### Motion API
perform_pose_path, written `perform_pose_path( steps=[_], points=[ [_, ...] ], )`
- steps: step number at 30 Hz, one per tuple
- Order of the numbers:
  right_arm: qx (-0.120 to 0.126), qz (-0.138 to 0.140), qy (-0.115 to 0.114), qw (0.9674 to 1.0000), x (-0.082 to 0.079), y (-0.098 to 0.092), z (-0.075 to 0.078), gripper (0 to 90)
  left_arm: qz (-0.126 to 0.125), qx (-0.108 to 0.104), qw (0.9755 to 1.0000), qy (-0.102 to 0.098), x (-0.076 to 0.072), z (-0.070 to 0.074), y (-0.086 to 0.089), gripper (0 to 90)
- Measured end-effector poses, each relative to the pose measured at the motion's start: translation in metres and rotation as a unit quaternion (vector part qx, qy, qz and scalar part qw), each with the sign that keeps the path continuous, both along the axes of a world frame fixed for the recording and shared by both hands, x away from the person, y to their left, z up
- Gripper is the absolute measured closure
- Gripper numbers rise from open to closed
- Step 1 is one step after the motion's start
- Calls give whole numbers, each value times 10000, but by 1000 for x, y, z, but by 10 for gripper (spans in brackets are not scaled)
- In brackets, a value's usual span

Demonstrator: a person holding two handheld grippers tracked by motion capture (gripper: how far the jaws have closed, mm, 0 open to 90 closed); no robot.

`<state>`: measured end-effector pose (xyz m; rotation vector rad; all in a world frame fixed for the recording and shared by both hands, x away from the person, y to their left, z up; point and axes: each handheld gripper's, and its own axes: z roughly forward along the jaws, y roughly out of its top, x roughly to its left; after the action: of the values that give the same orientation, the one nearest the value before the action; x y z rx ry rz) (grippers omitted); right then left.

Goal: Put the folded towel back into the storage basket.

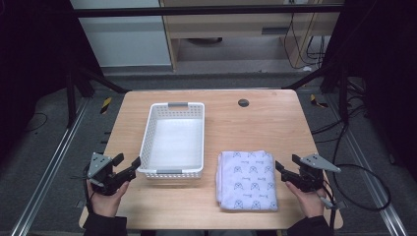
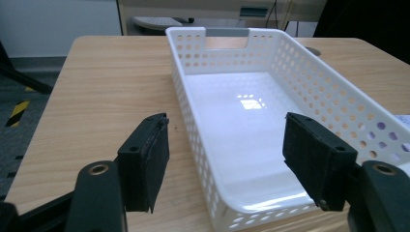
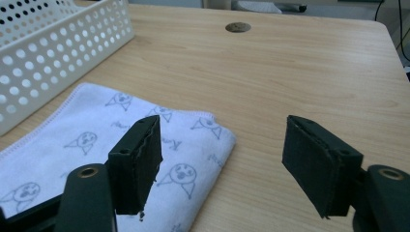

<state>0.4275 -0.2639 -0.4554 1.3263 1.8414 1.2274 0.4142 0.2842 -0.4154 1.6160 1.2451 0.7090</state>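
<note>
A white perforated basket [image 1: 147, 142] with grey handles lies empty at the table's middle left; its near corner [image 2: 227, 212] faces the left gripper view. Just right of it lies a folded pale lilac towel [image 1: 247, 180] printed with small faces, also in the right gripper view [image 3: 92, 140]. My left gripper [image 1: 129, 162] is held at the basket's near left corner, jaws open and empty [image 2: 226, 166]. At the towel's right edge my right gripper [image 1: 286, 166] is open too, with bare table between its pads [image 3: 222, 159].
The wooden table [image 1: 260, 128] has a round dark cable grommet [image 1: 243, 103] at the back right. Cables trail over the floor on the right [image 1: 364, 172]. Dark frame struts stand at the table's rear corners.
</note>
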Motion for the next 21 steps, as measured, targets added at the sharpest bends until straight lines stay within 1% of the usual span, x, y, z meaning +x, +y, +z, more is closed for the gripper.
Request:
perform_pose_path(
  steps=[1,2,3,4,9,11,12,13,14,15,16,17,18,21],
  points=[
    [15,10,-88,10000,1,0,2,300,-69,22,10000,-30,-1,2,-6,328],
    [15,10,-88,10000,1,0,2,300,-69,22,10000,-30,-1,2,-6,328],
    [66,40,-109,9999,1,1,3,301,-142,17,9999,-54,-2,3,-11,328],
    [66,54,-120,9999,1,1,4,301,-142,17,9999,-54,-2,3,-11,328],
    [22,35,-214,9998,3,1,6,301,-284,75,9995,-135,-3,6,-25,330],
    [19,32,-231,9997,4,1,10,301,-343,75,9993,-154,-2,9,-31,330],
    [112,-12,-311,9995,4,0,15,301,-388,76,9991,-174,-2,11,-34,332],
    [153,0,-311,9994,4,-1,18,301,-441,123,9988,-196,-1,14,-41,332],
    [144,7,-336,9993,5,-1,20,301,-469,130,9986,-212,0,16,-45,332],
    [144,7,-336,9993,5,-1,20,301,-469,130,9986,-212,0,16,-45,333],
    [140,22,-342,9993,6,-2,23,301,-494,129,9984,-247,2,18,-49,333],
    [165,-4,-365,9992,7,-4,30,302,-539,107,9981,-276,3,21,-54,335],
    [165,-4,-365,9992,7,-4,30,302,-582,108,9978,-285,5,22,-58,335],
    [205,-16,-421,9989,9,-7,38,302,-673,166,9971,-317,9,29,-72,330]
  ],
)
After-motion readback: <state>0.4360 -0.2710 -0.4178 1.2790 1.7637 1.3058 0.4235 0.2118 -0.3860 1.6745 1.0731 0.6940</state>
